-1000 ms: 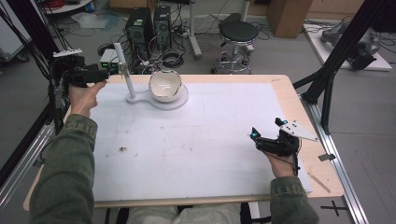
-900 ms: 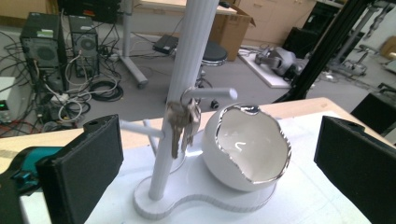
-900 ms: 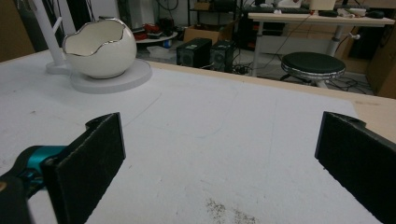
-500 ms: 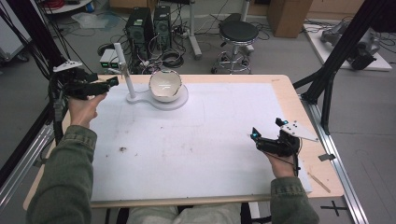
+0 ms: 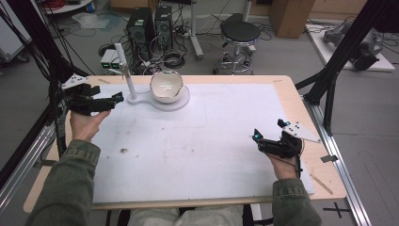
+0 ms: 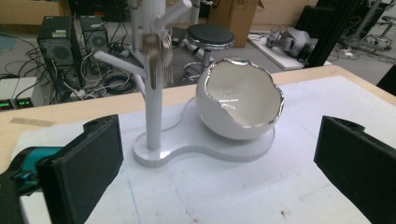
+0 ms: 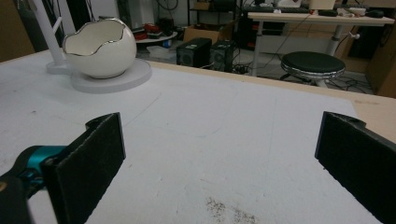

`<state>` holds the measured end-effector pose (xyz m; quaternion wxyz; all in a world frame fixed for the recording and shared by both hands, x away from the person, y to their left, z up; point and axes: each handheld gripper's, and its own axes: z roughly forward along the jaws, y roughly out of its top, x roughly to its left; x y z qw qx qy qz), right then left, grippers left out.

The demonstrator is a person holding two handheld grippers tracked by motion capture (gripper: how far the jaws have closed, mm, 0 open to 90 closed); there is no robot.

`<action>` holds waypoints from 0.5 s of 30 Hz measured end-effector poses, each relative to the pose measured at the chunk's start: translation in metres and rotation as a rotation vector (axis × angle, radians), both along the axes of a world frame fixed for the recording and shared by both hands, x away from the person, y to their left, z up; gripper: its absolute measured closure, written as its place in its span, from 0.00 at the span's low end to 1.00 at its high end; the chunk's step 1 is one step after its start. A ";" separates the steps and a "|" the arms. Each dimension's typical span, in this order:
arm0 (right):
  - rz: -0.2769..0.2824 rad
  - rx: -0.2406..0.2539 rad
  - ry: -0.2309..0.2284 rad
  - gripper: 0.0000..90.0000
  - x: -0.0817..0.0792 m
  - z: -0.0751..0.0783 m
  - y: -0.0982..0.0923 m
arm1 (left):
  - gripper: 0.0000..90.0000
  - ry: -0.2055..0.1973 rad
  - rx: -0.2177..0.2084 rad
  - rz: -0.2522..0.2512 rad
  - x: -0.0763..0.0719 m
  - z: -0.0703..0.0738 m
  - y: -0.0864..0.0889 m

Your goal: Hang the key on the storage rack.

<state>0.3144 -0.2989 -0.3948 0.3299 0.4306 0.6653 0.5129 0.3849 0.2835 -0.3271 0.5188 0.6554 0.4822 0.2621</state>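
High view: left gripper (image 5: pixel 116 98) sits at the upper left of the frame, jaws spread and empty, aimed at the white stand (image 5: pixel 126 70) just beside it; the egg-shaped bowl (image 5: pixel 166 86) stands on the same white base (image 5: pixel 183 100), right of the stand, in the upper centre of the frame; right gripper (image 5: pixel 269 135) rests low at the right of the frame, well apart from both, jaws spread and holding nothing.

Left gripper view: the stand (image 6: pixel 153 88) rises in the upper left of the frame, between the jaws but farther off; a small bunch of keys (image 6: pixel 159 53) hangs from one of its branches; the bowl (image 6: pixel 240 100) sits at centre right, its silver-edged rim jagged and open toward the camera.

Judged step: approach to the hanging keys on the stand. To execute well: keep the jaws spread until the keys lie fully between them; raise the left gripper to the height of the bunch rather than the post; close on the keys themselves, not on the branch; lift up and outward along the branch so the ring clears its tip; avoid side load on the post, since the base is light and may slide on the tabletop (image 5: pixel 211 141); keep clear of the bowl's rim.
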 end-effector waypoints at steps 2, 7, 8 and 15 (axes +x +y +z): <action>0.001 -0.001 0.000 0.01 0.000 0.000 0.000 | 0.02 -0.007 0.007 0.000 -0.004 -0.005 0.000; 0.000 -0.002 0.000 0.01 -0.001 0.000 0.000 | 0.02 -0.014 0.028 0.027 -0.009 -0.014 0.001; -0.002 0.001 0.000 0.01 -0.001 0.000 0.000 | 0.02 -0.006 0.016 0.030 -0.011 -0.017 0.004; -0.002 -0.001 -0.002 0.01 -0.001 0.000 0.000 | 0.02 0.013 0.030 0.036 -0.020 -0.029 0.008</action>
